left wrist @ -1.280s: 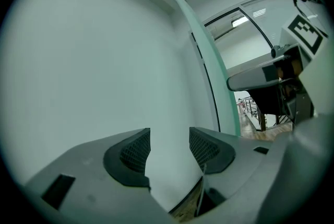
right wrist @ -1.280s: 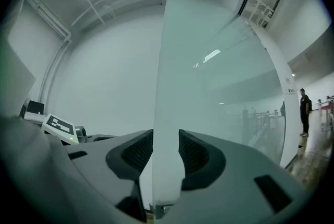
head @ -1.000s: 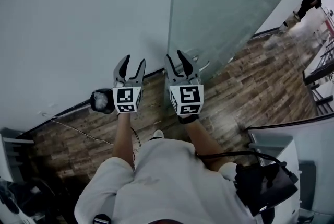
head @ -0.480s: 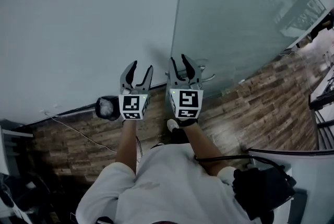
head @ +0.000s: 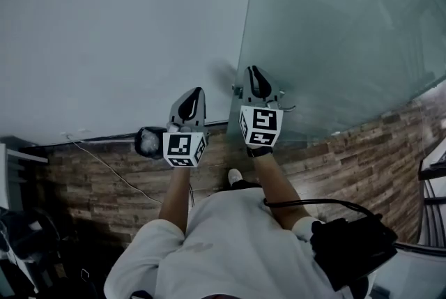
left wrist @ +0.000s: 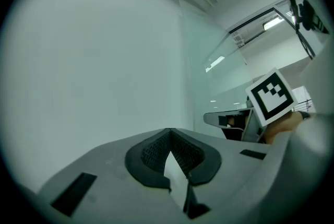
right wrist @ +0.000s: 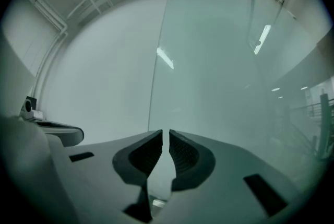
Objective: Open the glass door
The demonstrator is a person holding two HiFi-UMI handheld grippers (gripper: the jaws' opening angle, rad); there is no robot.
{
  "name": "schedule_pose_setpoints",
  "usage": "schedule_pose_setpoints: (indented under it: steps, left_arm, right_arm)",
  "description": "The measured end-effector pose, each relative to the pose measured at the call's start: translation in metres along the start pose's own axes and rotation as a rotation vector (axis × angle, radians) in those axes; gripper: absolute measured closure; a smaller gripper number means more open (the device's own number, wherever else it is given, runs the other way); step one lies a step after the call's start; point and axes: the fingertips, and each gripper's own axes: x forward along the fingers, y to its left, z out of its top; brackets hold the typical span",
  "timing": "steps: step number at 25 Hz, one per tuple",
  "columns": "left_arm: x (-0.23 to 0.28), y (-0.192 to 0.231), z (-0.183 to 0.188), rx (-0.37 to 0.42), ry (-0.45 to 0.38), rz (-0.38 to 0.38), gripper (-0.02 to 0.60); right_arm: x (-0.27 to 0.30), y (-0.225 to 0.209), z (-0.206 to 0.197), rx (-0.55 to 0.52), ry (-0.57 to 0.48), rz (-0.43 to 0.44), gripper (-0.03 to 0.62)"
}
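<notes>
The frosted glass door fills the right of the head view, and its vertical edge meets the white wall. My right gripper points level at the door just right of that edge. Its jaws have just been closing and now stand a narrow slit apart with nothing between them. The right gripper view shows the door straight ahead. My left gripper faces the wall beside the door, shut on nothing. A small metal fitting sticks out of the door near the right gripper.
Wood plank floor runs along the foot of the wall and door. A thin cable lies on the floor at the left. A black bag hangs at the person's right side. Dark equipment stands at the far left.
Both grippers have moved forward toward the wall and door. The left jaws have gone from wide open to shut, and the right jaws from wide open to a narrow slit.
</notes>
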Motion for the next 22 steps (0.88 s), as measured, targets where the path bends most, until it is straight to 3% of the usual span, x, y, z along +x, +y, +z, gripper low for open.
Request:
schedule_pose_setpoints:
  steps: [4,10,15,19,22]
  left_arm:
    - [0.013,0.006,-0.007,-0.006,0.017,-0.001,0.578]
    - [0.037,0.01,-0.005,0.012,0.033,0.006,0.579]
    - [0.059,0.008,-0.007,0.009,0.024,-0.028,0.578]
    - [0.062,-0.022,0.011,-0.01,-0.004,-0.182,0.579]
    - [0.009,-0.082,0.048,-0.026,-0.023,-0.389,0.58]
  right_arm:
    - [0.039,-0.013,-0.006,0.075,0.009,0.032,0.572]
    - [0.082,-0.044,-0.018,0.159,0.054,0.003,0.589]
    - [0.072,-0.044,-0.027,0.104,0.019,-0.046,0.589]
    - [0.051,-0.052,-0.021,0.087,0.038,-0.062,0.589]
    - [-0.059,-0.043,0.024,0.036,-0.017,-0.178,0.589]
